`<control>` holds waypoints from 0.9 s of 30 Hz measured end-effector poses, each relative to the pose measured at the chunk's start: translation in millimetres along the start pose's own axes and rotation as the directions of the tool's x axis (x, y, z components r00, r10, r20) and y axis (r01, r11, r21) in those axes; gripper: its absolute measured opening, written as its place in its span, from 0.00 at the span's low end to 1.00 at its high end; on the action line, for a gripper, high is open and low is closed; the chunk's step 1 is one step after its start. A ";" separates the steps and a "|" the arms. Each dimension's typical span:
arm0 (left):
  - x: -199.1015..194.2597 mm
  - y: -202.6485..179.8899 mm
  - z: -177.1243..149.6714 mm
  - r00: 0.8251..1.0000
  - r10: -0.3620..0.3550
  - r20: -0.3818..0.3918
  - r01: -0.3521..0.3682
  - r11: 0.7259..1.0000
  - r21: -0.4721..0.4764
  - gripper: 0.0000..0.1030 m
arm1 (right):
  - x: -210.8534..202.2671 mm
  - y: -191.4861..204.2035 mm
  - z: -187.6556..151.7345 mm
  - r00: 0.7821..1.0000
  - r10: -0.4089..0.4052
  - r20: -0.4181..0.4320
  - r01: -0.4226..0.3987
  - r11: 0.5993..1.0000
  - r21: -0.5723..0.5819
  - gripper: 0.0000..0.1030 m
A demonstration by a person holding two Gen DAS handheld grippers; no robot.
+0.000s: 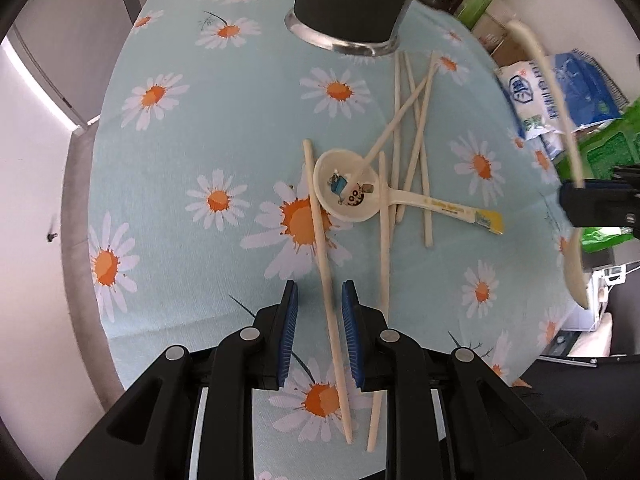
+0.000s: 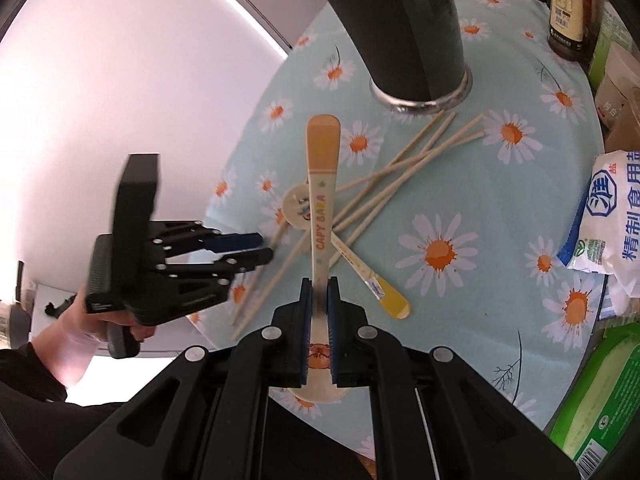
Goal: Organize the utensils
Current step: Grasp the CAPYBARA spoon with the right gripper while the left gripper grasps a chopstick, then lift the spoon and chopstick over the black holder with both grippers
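Observation:
Several cream chopsticks (image 1: 400, 120) lie crossed on the daisy tablecloth (image 1: 200, 128), around a white cartoon spoon (image 1: 346, 190) with a yellow handle end. My left gripper (image 1: 320, 292) hovers over them, pointing down. Its blue pads stand slightly apart, astride one chopstick (image 1: 320, 232) without pressing it. In the right wrist view the left gripper (image 2: 266, 249) is at the left, held by a hand. My right gripper (image 2: 319, 280) is shut on a cream spoon (image 2: 322, 184) with an orange handle tip, lifted above the table. A tall dark cup (image 2: 404, 28) with a metal base stands behind the pile.
Sauce bottles (image 2: 568, 8) and boxes stand at the back right. A white salt bag (image 2: 616, 216) and a green package (image 2: 600, 396) line the right side. The table's rounded edge (image 1: 92, 240) runs close on the left. A person's hand (image 2: 76, 328) is low left.

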State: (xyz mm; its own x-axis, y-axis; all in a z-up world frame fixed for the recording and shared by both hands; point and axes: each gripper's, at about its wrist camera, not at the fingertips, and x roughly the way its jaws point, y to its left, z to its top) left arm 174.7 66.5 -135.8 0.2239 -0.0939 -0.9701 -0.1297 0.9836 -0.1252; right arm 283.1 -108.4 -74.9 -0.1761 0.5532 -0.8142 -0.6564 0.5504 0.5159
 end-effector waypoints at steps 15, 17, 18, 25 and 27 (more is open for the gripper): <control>11.8 -6.5 23.3 0.992 0.093 -0.089 -0.100 0.991 -0.083 0.04 | -17.1 -20.6 -3.2 0.990 0.137 0.036 -0.137 0.991 -0.009 0.08; 10.2 0.7 22.2 0.993 0.081 -0.087 -0.092 0.988 -0.123 0.04 | -14.9 -22.2 -1.0 0.987 0.156 0.032 -0.156 0.988 -0.008 0.08; 10.9 4.6 22.0 0.993 0.084 -0.083 -0.094 0.987 -0.128 0.04 | -13.9 -23.1 0.8 0.986 0.167 0.029 -0.166 0.986 -0.011 0.08; -7.5 21.0 19.3 0.996 0.083 -0.016 -0.084 0.977 -0.198 0.04 | -11.6 -29.8 10.4 0.983 0.184 0.025 -0.183 0.983 -0.011 0.08; -19.2 21.5 22.2 0.997 0.074 0.026 -0.067 0.975 -0.214 0.04 | -14.3 -29.9 12.6 0.983 0.182 0.031 -0.182 0.983 -0.015 0.08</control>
State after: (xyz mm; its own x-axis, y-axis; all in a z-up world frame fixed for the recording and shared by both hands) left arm 189.1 92.9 -115.2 0.2390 -0.0165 -0.9709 -0.3477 0.9321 -0.1015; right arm 314.4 -124.9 -75.4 -0.2697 0.6635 -0.6979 -0.6246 0.4311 0.6512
